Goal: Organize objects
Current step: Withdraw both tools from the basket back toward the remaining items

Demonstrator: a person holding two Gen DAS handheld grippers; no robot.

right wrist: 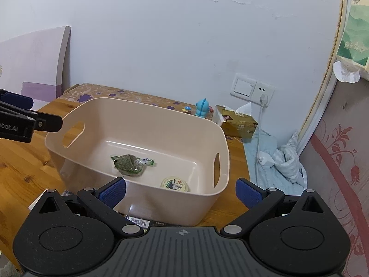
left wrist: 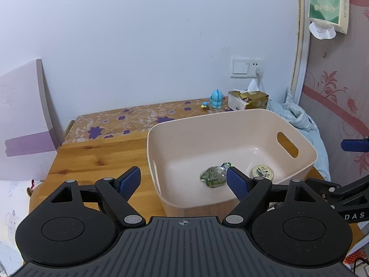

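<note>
A beige plastic bin (left wrist: 233,117) (right wrist: 147,108) with handle slots stands on the wooden table (left wrist: 96,159). Inside lie a green packet (left wrist: 212,176) (right wrist: 129,161) and a small round tin (left wrist: 262,172) (right wrist: 174,184). My left gripper (left wrist: 184,181) is open with nothing between its blue pads, held above the bin's near left corner. My right gripper (right wrist: 181,192) is also open and holds nothing, hovering over the bin's near wall. A flat printed packet (right wrist: 140,222) lies on the table just in front of the bin, mostly hidden by the right gripper's body.
At the table's back stand a blue toy figure (left wrist: 216,99) (right wrist: 203,108), a tiny mushroom toy (left wrist: 204,105) and a gold tissue box (left wrist: 248,99) (right wrist: 235,122). A blue cloth (right wrist: 276,161) lies right of the table. A wall socket (right wrist: 252,90) holds a plug with a white cable.
</note>
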